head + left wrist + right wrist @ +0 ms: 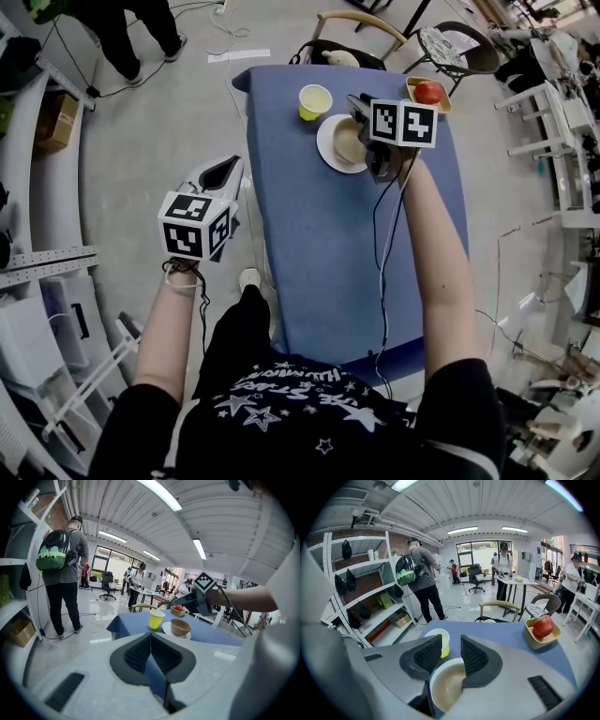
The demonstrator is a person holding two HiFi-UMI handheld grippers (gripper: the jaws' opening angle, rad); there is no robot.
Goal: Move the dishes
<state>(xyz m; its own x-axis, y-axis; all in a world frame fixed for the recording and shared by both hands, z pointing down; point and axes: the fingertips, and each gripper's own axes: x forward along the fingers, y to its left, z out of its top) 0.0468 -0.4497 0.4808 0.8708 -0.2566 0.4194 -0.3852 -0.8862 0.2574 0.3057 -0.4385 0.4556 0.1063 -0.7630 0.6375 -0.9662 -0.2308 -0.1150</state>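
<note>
One tan bowl point(446, 690) sits on a white plate point(328, 152), directly beneath the right claw point(450, 651). Its round rim shows below jaws that stand moderately apart and grip nothing. A yellow cup point(443, 641) lies just beyond the left jaw. The left claw point(149, 638), jaws together and empty, hangs off the desk point(347, 262), so it is the farther one. The right claw's body hides the bowl's near side.

Grey floor point(159, 112) surrounds the blue surface point(328, 262). Beyond it stands a wooden chair point(500, 603), left of it white shelves point(356, 566), and above it strip lights point(463, 529).
</note>
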